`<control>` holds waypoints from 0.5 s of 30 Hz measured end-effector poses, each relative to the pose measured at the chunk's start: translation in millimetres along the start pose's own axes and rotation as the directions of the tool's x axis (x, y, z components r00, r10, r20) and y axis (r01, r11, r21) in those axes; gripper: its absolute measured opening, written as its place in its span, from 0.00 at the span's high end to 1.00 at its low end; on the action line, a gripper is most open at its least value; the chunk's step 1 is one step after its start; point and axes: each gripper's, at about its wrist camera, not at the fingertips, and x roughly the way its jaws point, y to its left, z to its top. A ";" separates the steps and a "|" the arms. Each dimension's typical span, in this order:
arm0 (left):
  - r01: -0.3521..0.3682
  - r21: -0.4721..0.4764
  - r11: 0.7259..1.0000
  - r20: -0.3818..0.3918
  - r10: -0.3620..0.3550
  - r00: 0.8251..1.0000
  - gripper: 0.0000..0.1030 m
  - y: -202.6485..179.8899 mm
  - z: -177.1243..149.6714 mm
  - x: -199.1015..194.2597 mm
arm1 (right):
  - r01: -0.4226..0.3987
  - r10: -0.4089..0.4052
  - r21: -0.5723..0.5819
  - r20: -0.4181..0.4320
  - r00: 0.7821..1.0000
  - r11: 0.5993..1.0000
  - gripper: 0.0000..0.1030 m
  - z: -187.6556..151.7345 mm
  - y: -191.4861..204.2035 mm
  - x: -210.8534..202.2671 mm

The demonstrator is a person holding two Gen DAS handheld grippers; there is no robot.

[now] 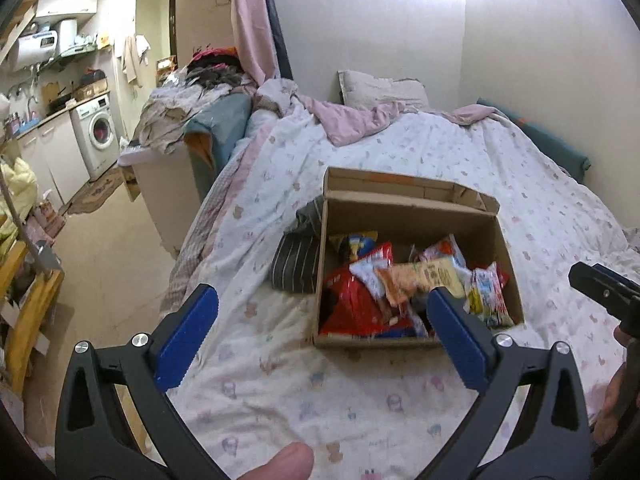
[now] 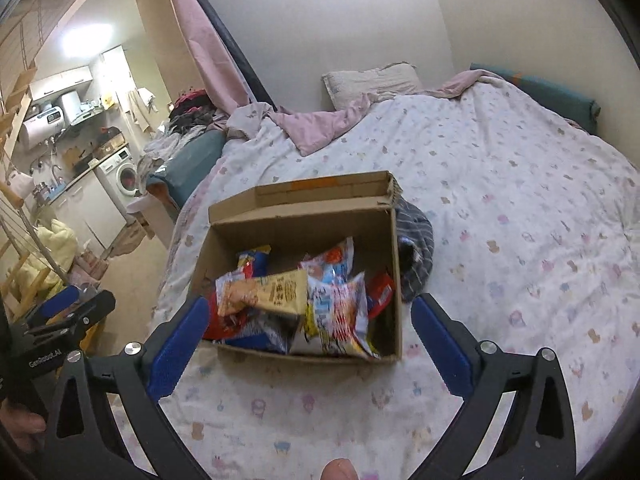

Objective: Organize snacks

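1. Holding both grippers above the bed, I have the left gripper (image 1: pixel 320 320) and the right gripper (image 2: pixel 310 328) spread wide, and nothing sits between the blue pads of either one.
2. The snacks (image 2: pixel 296 304) lie heaped inside an open cardboard box (image 1: pixel 416 216) that rests on the quilt (image 1: pixel 440 148), in front of both grippers and a little below them.
3. In my judgement the snacks are already gathered in the box, so the step in hand is checking the pile or tidying it, not collecting more.
4. If I reach in again, I should come down from above, clear of the box walls, and pinch one packet by a flat edge instead of its puffed middle.
5. The packets are glossy, crinkly film pouches, red, white, blue and yellow, and one tan packet (image 2: pixel 280 292) lies across the top; they would slide over each other easily.
6. The box is plain brown corrugated card, with its lid flap (image 2: pixel 320 192) folded back on the far side; it looks light and could shift on the soft bedding.
7. The quilt is pale cotton with small cartoon prints, rumpled and yielding.
8. A dark striped cloth (image 1: pixel 298 256) lies bunched against one side of the box, touching it.
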 end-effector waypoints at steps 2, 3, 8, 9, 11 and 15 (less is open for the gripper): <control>-0.002 -0.015 1.000 -0.016 0.002 1.000 0.00 1.5 -8.8 -3.7 | 0.013 -0.013 -0.009 -0.004 1.000 1.000 0.00 -8.9 3.4 -4.5; -0.004 -0.019 1.000 -0.024 0.003 1.000 0.00 2.0 -12.2 -4.9 | 0.019 -0.019 -0.016 -0.005 1.000 1.000 0.00 -14.3 5.4 -7.1; 0.013 -0.017 1.000 -0.063 -0.014 0.998 0.00 -0.6 -29.7 -9.5 | 0.036 -0.037 -0.019 -0.020 0.999 0.999 0.00 -35.7 9.8 -12.0; 0.013 -0.016 1.000 -0.067 -0.014 0.998 0.00 -1.0 -31.7 -9.5 | 0.038 -0.039 -0.021 -0.024 0.999 0.999 0.00 -38.2 11.0 -11.8; 0.007 -0.013 1.000 -0.073 -0.008 0.997 0.00 -2.8 -35.7 -8.2 | 0.047 -0.048 -0.030 -0.023 0.999 0.998 0.00 -41.8 12.6 -11.1; 0.001 0.005 1.000 -0.084 -0.001 0.996 0.00 -8.2 -38.9 -2.8 | 0.069 -0.071 -0.067 -0.022 0.997 0.995 0.00 -45.3 17.1 -7.1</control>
